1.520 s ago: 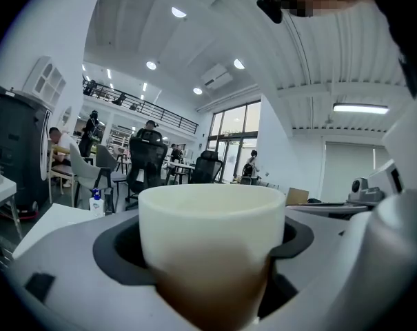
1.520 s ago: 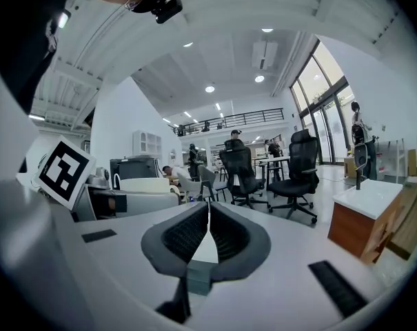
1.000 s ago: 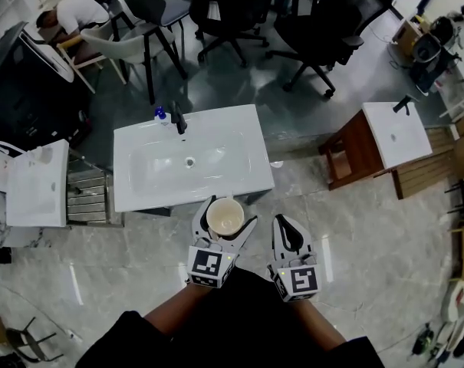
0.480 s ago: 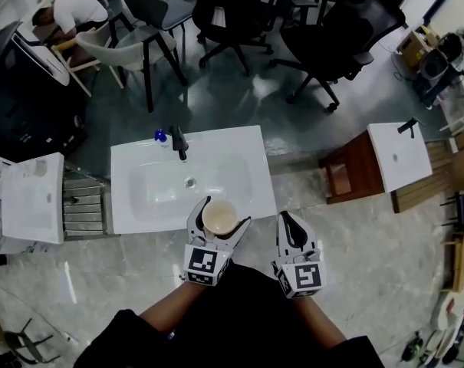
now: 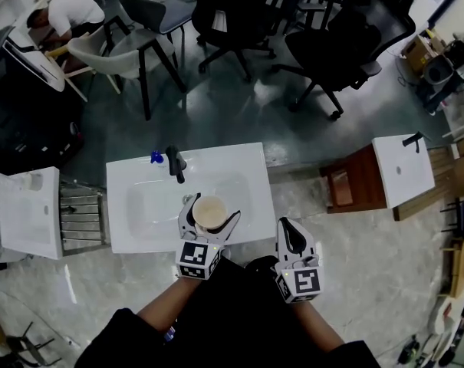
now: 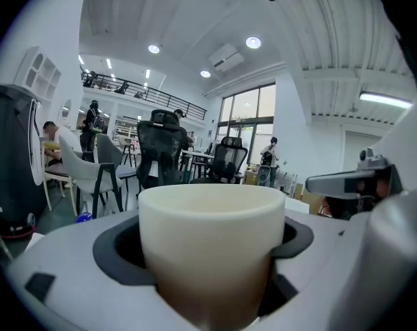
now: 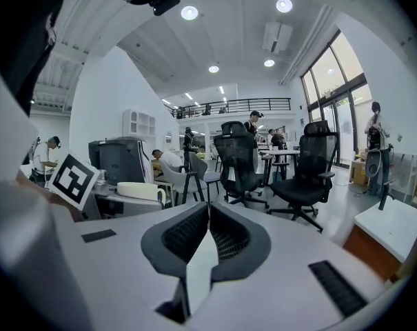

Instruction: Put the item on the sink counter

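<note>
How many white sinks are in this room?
3: the middle sink below the cup, the left sink beside it, the right sink on a wooden stand. Others may be hidden.

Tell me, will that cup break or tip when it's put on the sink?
The cup looks like thick, stiff ceramic, so it probably won't squash but could chip if banged on the hard sink counter. It seems wide and straight-sided, so it likely stands steady.
</note>
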`<move>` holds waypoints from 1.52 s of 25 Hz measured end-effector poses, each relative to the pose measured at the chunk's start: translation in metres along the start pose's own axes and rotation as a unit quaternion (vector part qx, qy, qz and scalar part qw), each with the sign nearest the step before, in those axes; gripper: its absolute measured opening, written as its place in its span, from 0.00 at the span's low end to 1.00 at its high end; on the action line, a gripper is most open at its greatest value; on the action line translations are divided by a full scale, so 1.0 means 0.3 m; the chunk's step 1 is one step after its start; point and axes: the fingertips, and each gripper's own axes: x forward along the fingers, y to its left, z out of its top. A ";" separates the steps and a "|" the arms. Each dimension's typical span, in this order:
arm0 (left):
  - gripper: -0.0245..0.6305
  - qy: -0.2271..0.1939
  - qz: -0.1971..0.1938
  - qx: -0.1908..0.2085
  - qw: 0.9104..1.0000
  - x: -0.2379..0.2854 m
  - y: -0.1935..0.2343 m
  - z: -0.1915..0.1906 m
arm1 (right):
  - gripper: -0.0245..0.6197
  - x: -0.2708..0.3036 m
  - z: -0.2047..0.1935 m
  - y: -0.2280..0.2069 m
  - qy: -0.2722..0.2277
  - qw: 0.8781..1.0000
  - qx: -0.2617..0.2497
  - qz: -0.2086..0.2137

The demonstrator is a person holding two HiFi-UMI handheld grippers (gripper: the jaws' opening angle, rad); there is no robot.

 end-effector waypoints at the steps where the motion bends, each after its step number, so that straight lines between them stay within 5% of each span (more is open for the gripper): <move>1: 0.74 0.001 0.008 -0.001 1.000 0.022 0.020 0.003 | 0.09 0.005 -0.008 -0.018 0.002 1.000 0.002 0.000; 8: 0.74 0.023 0.043 -0.014 0.999 0.238 0.068 -0.047 | 0.09 0.096 0.025 -0.210 -0.050 0.999 -0.004 0.009; 13: 0.74 0.020 0.091 -0.155 0.984 0.362 0.143 -0.133 | 0.09 0.220 0.085 -0.321 -0.048 0.997 -0.013 0.054; 14: 0.74 0.020 0.104 -0.159 0.982 0.392 0.156 -0.139 | 0.09 0.246 0.088 -0.352 -0.047 0.997 -0.017 0.060; 22: 0.74 0.040 0.155 -0.089 0.983 0.590 0.268 -0.212 | 0.09 0.445 0.069 -0.483 -0.036 0.992 0.007 0.118; 31: 0.74 0.074 0.213 -0.099 0.969 0.682 0.441 -0.385 | 0.09 0.608 0.023 -0.389 0.006 0.981 -0.010 0.194; 38: 0.74 0.048 0.233 -0.118 0.964 0.761 0.528 -0.453 | 0.09 0.681 -0.064 -0.311 0.029 0.967 -0.016 0.254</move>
